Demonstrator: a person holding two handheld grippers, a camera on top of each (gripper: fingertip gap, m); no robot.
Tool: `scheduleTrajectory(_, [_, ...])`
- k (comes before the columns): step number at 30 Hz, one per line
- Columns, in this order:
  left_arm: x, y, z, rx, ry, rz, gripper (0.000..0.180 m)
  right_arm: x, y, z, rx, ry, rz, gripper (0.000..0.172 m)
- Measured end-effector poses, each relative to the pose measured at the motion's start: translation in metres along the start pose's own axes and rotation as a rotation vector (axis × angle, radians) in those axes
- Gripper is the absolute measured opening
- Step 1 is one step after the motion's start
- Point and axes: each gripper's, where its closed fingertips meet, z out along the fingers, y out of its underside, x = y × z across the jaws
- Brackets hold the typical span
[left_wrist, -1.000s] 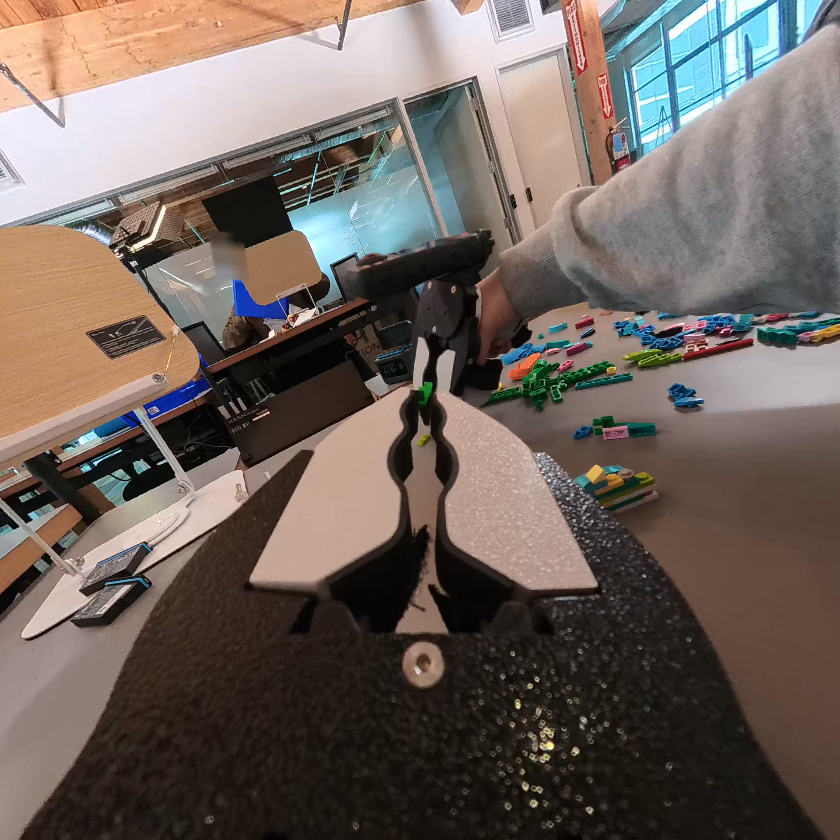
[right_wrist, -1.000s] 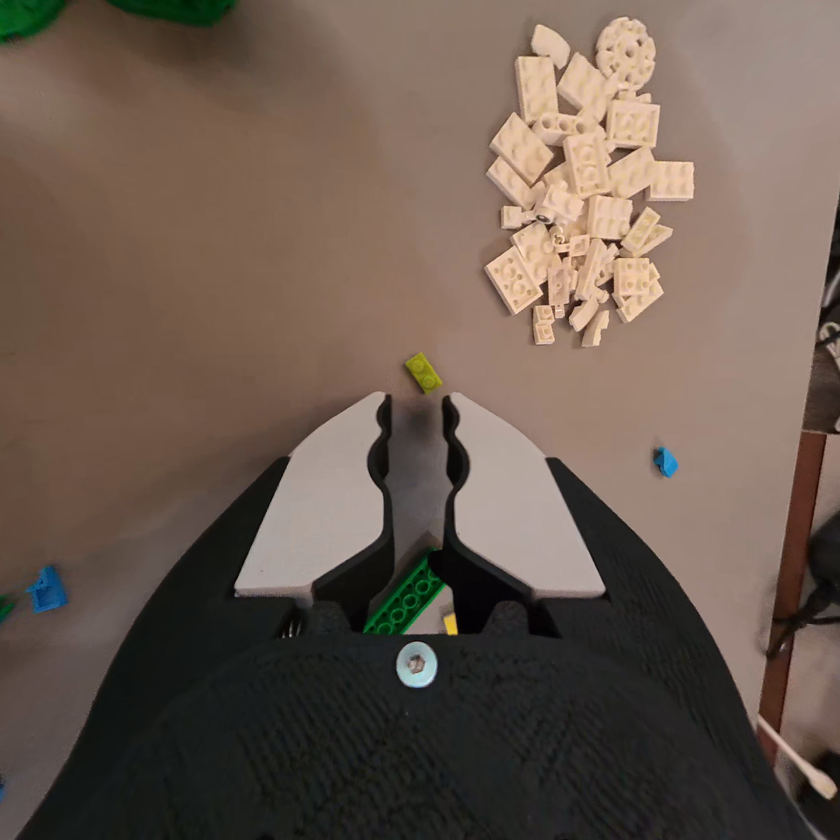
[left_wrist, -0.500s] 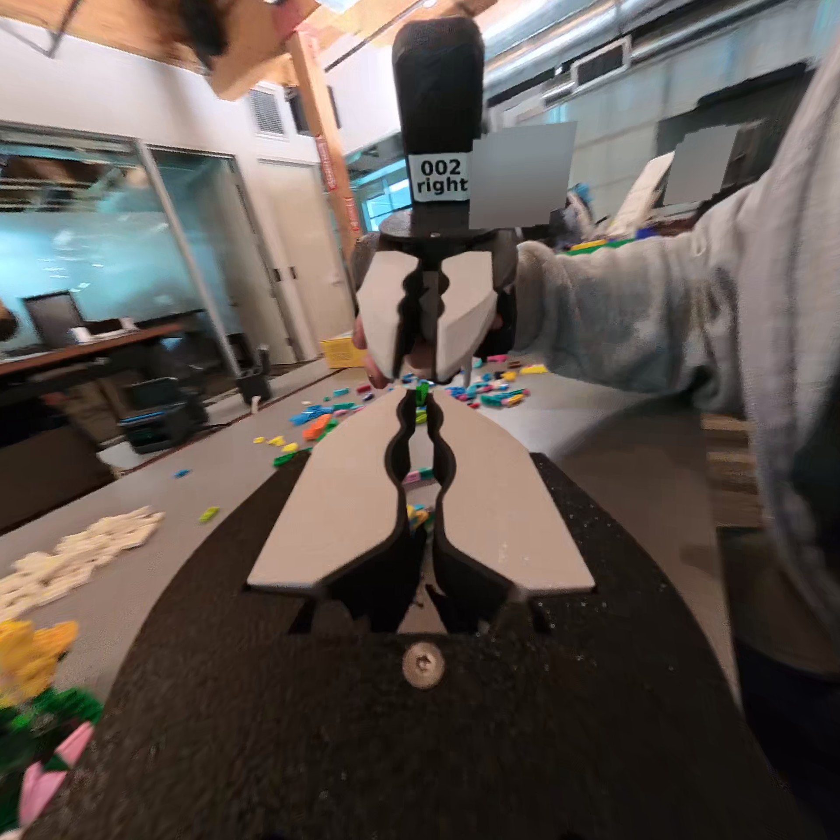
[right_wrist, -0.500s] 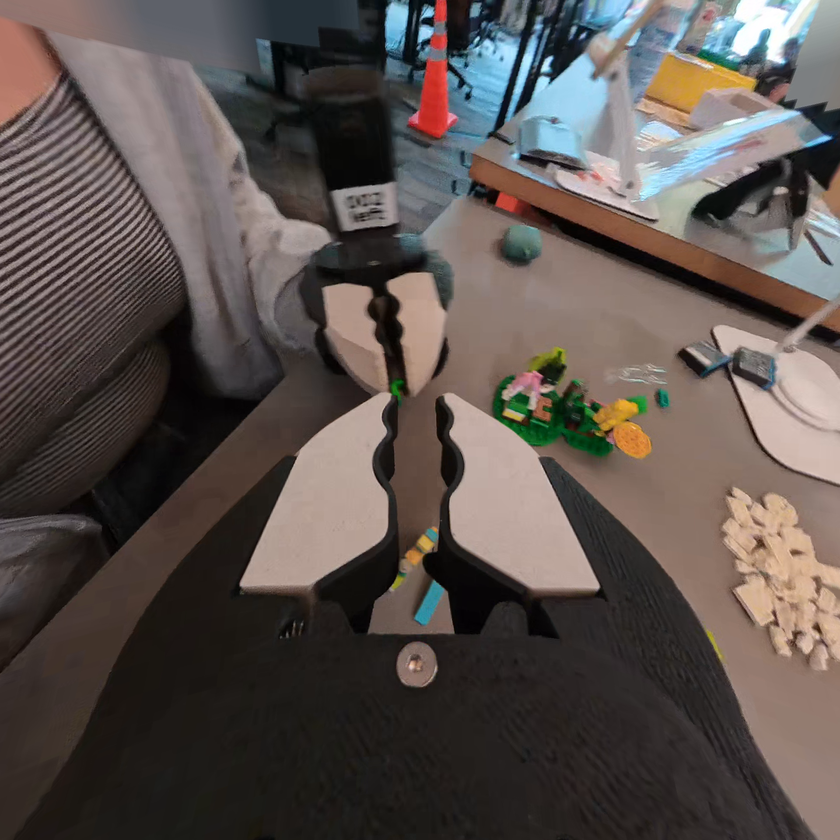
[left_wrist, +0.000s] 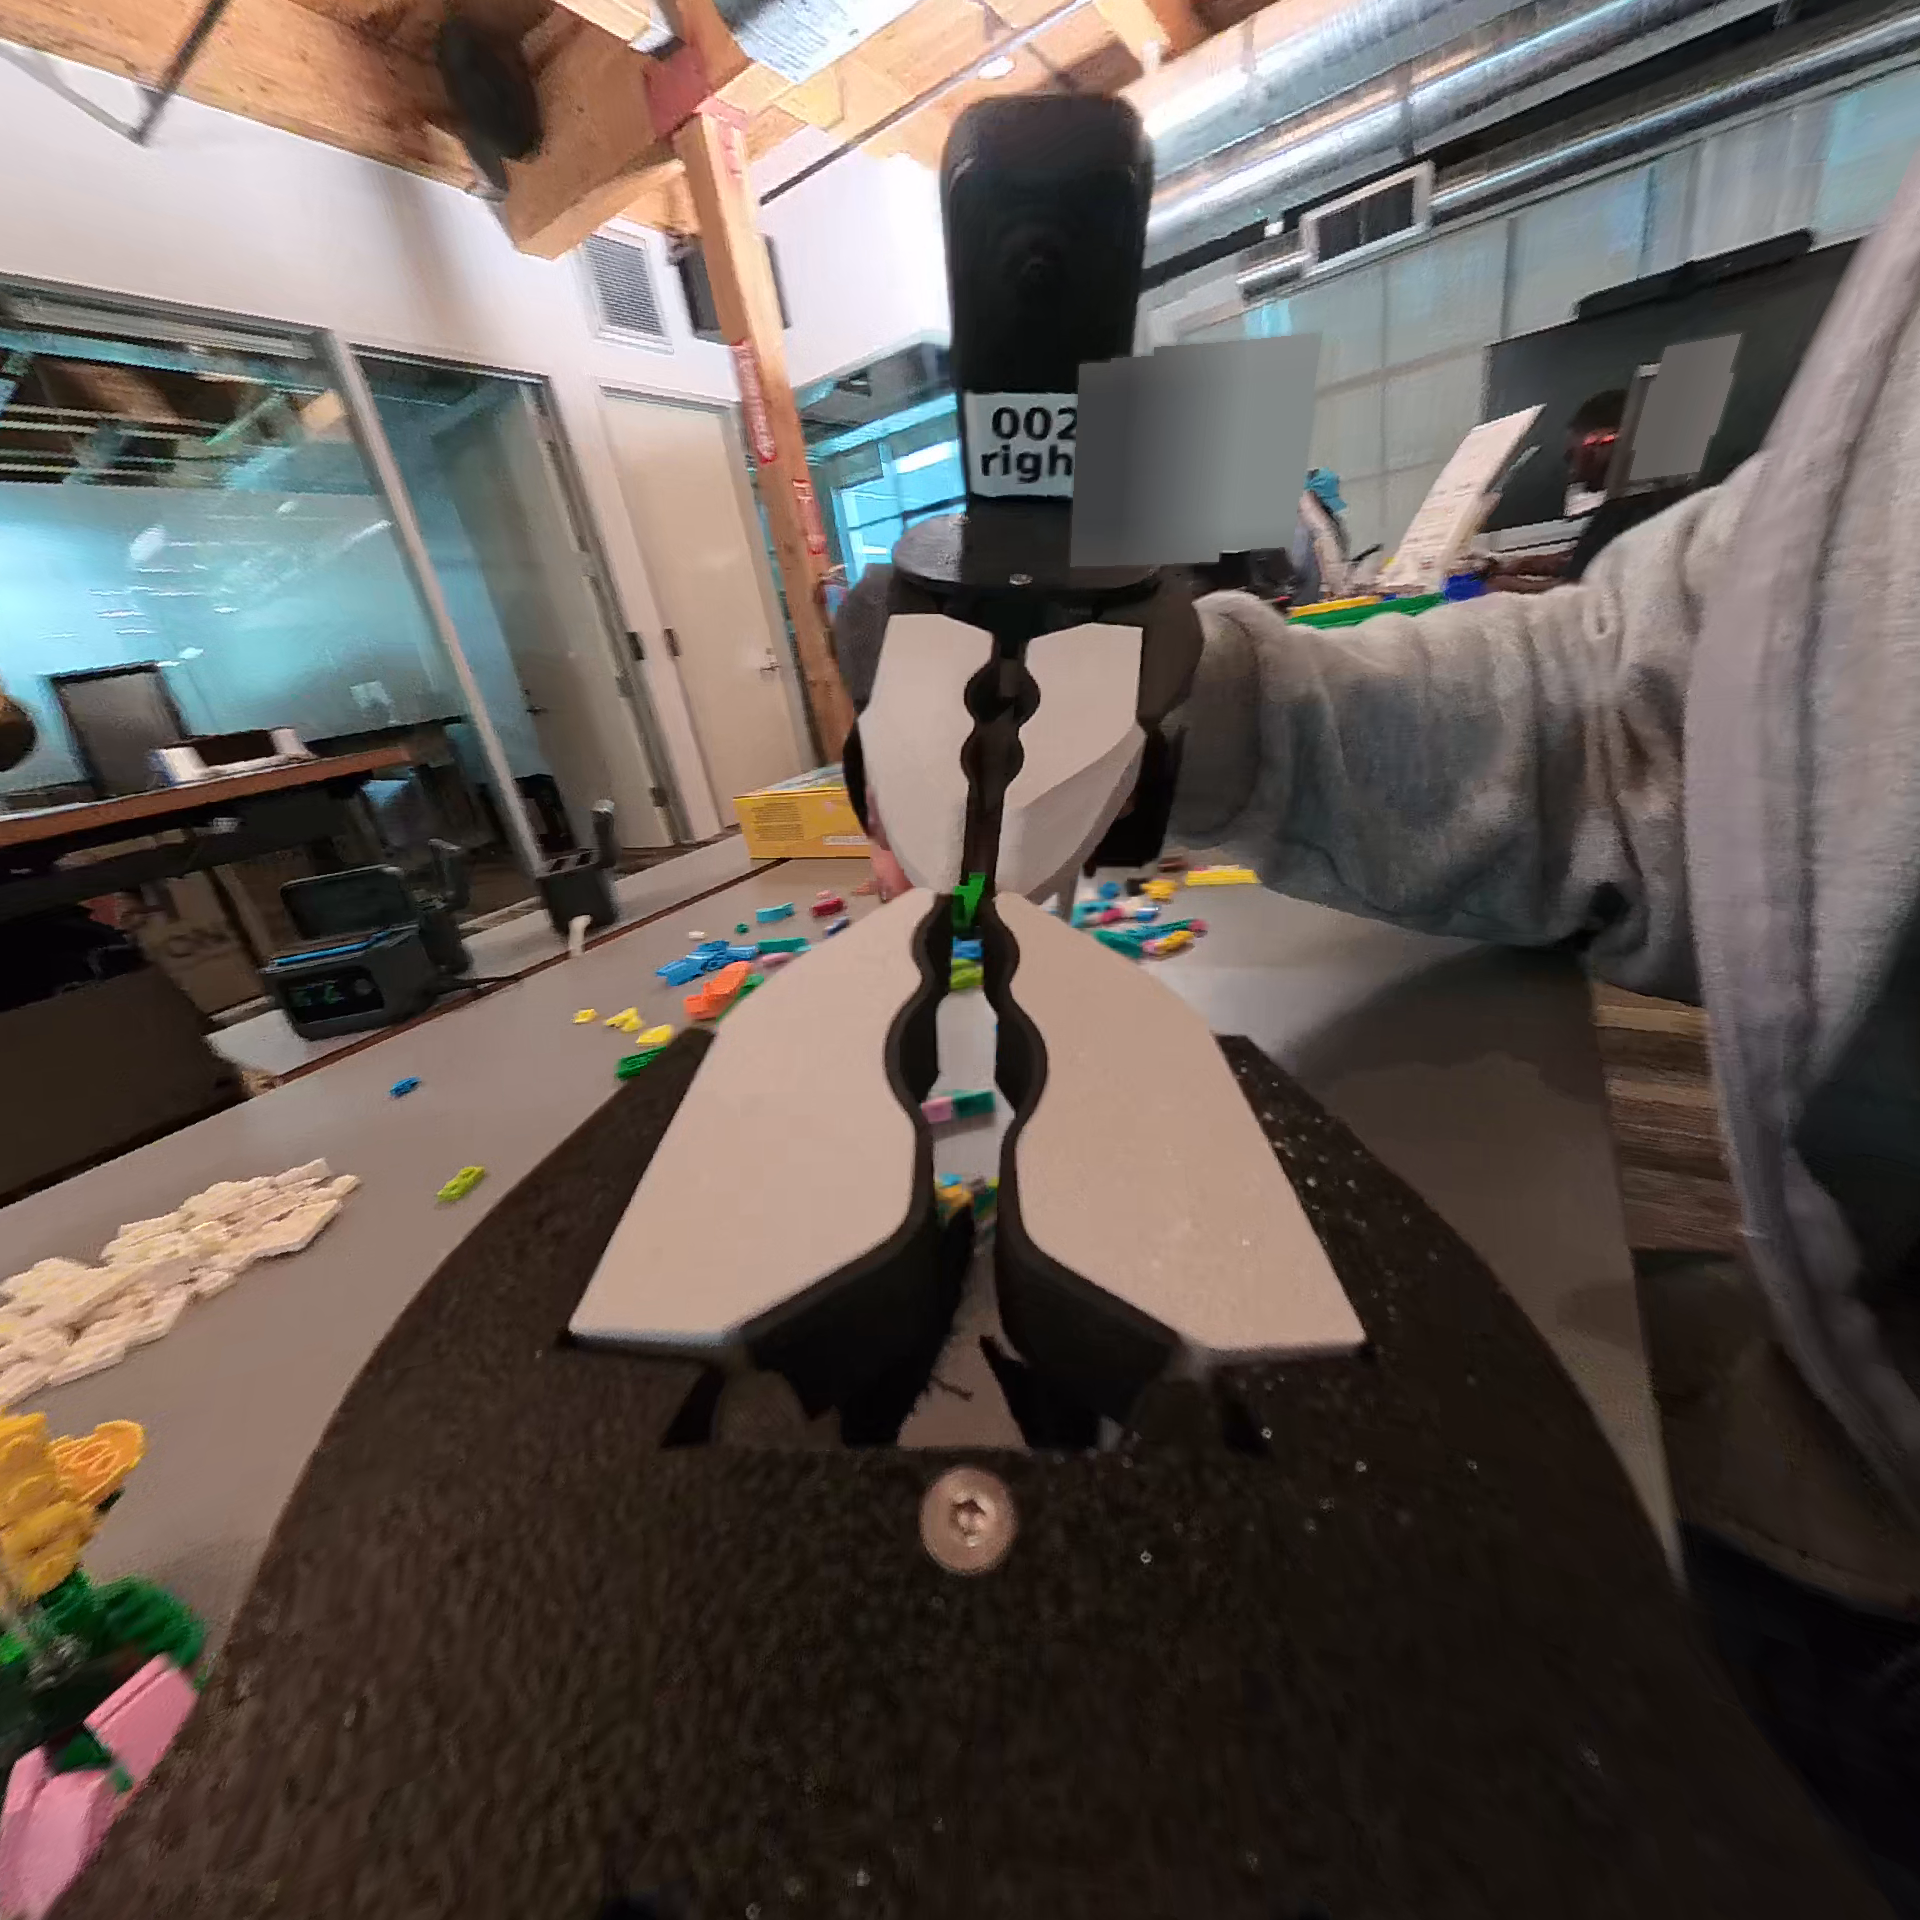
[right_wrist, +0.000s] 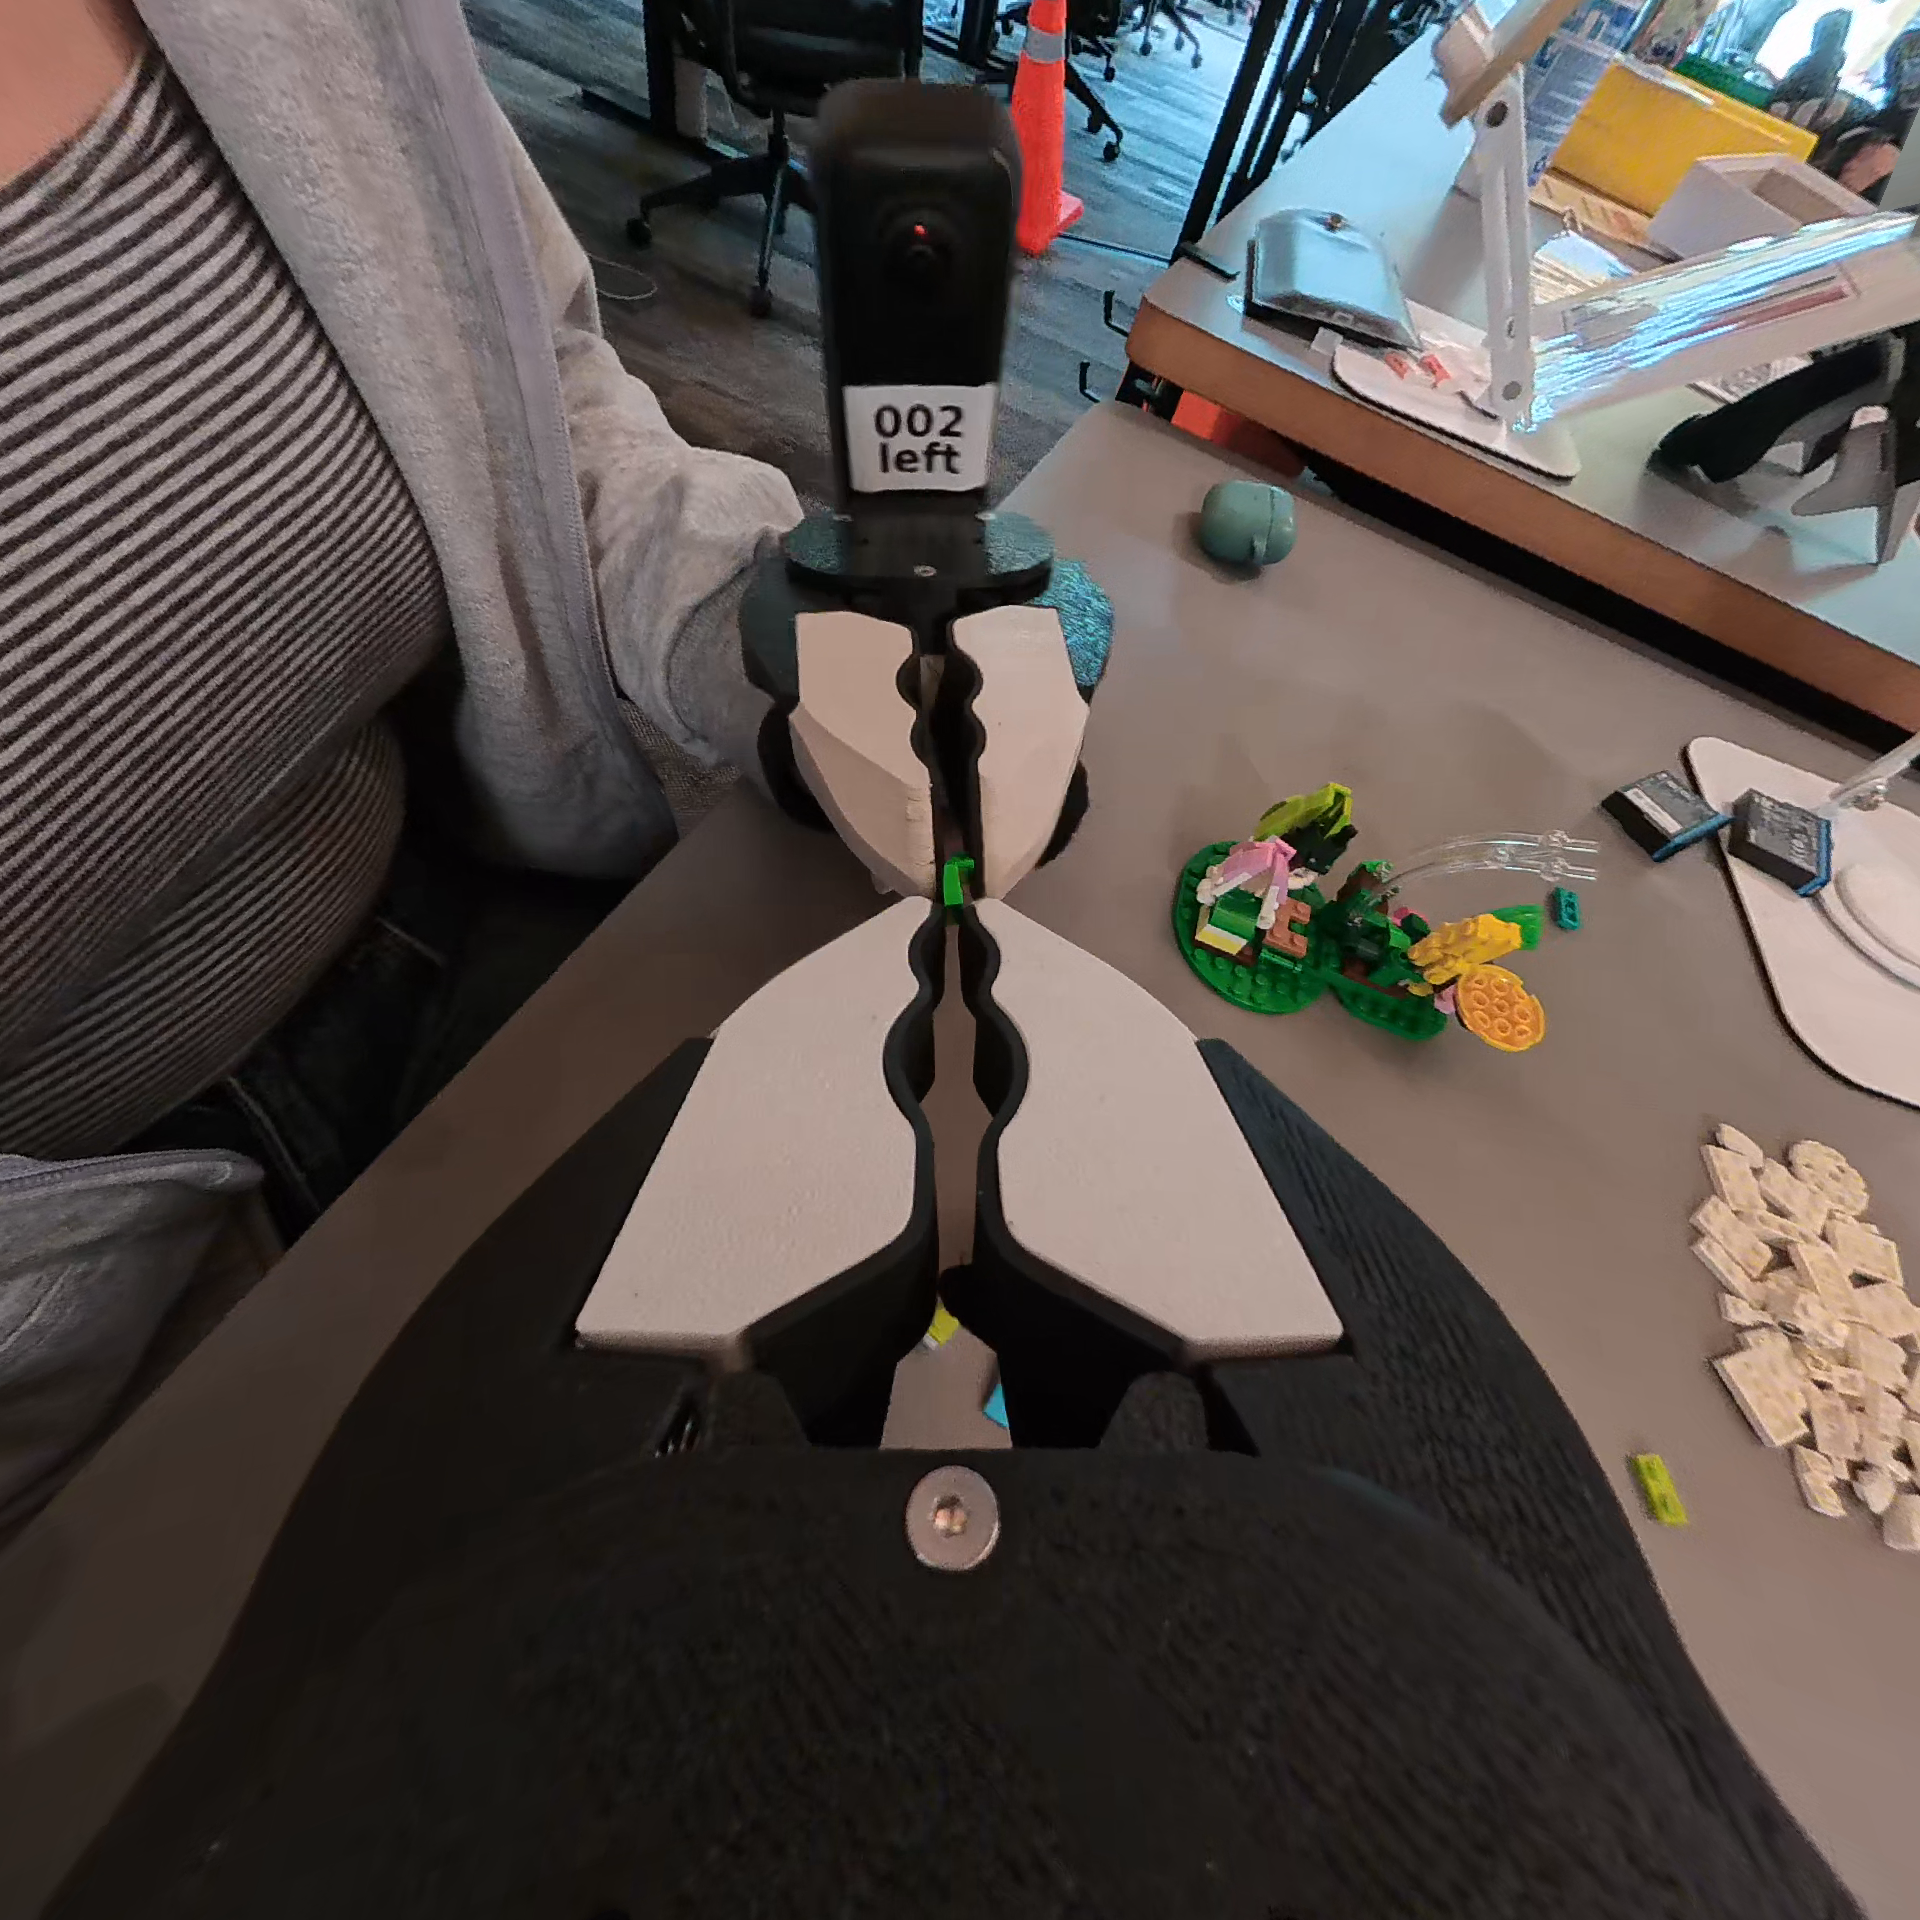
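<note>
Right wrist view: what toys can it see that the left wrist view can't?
Only the right wrist view shows the whole round green plate model and a teal pouch. Only the left wrist view shows scattered coloured bricks and a yellow box. Both show the small green piece between the two grippers' tips and the white brick pile.

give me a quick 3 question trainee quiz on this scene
1. True or false: the two tools meet tip to tip above the grey table.
2. What colour is the small plastic brick piece pinched at the left tool fingertips?
A red
B green
C white
3. Fill in: the loose heap of flat bricks beside the right tool is ____ in colour.

Key: 1 true; 2 B; 3 white (cream).
</note>
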Motion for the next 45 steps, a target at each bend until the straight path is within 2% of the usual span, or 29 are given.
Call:
scheduleTrajectory(3, [-0.023, 0.002, -0.001, -0.014, -0.159, 0.009, 0.022, 0.031, 0.003, -0.004, -0.049, 0.082, -0.023, 0.001])
scheduleTrajectory(4, [-0.029, 0.002, -0.003, -0.007, -0.188, -0.006, 0.019, 0.049, 0.003, -0.006, -0.062, 0.140, -0.032, 0.001])
scheduleTrajectory(6, [-0.040, -0.001, -0.007, 0.014, -0.245, -0.033, 0.024, 0.095, 0.002, -0.007, -0.104, 0.278, -0.045, 0.001])
scheduleTrajectory(9, [-0.050, -0.001, -0.012, 0.007, -0.326, -0.005, 0.024, 0.157, 0.001, 0.010, -0.139, 0.355, -0.003, 0.001])
scheduleTrajectory(12, [-0.050, -0.004, -0.014, 0.003, -0.367, 0.072, 0.021, 0.206, 0.010, 0.050, -0.201, 0.309, 0.023, 0.001])
scheduleTrajectory(17, [-0.047, -0.008, -0.016, 0.011, -0.388, 0.153, 0.017, 0.266, 0.047, 0.117, -0.390, 0.224, 0.000, 0.001])
scheduleTrajectory(23, [-0.050, -0.008, -0.018, 0.020, -0.392, 0.116, 0.017, 0.315, 0.103, 0.158, -0.622, 0.227, 0.058, 0.001])
scheduleTrajectory(31, [-0.050, -0.005, -0.015, 0.004, -0.385, 0.114, 0.016, 0.324, 0.123, 0.178, -0.641, 0.194, 0.145, 0.001])
scheduleTrajectory(35, [-0.049, -0.004, -0.015, -0.009, -0.383, 0.132, 0.016, 0.326, 0.122, 0.172, -0.641, 0.240, 0.182, 0.005])
scheduleTrajectory(37, [-0.049, -0.003, -0.014, -0.016, -0.382, 0.148, 0.016, 0.326, 0.115, 0.159, -0.626, 0.262, 0.202, 0.016])
scheduleTrajectory(42, [-0.050, -0.003, -0.014, -0.024, -0.398, 0.168, 0.016, 0.309, 0.090, 0.097, -0.502, 0.311, 0.244, 0.018])
scheduleTrajectory(45, [-0.059, -0.005, -0.020, -0.018, -0.459, 0.165, 0.016, 0.277, 0.076, 0.053, -0.421, 0.318, 0.330, 0.023])
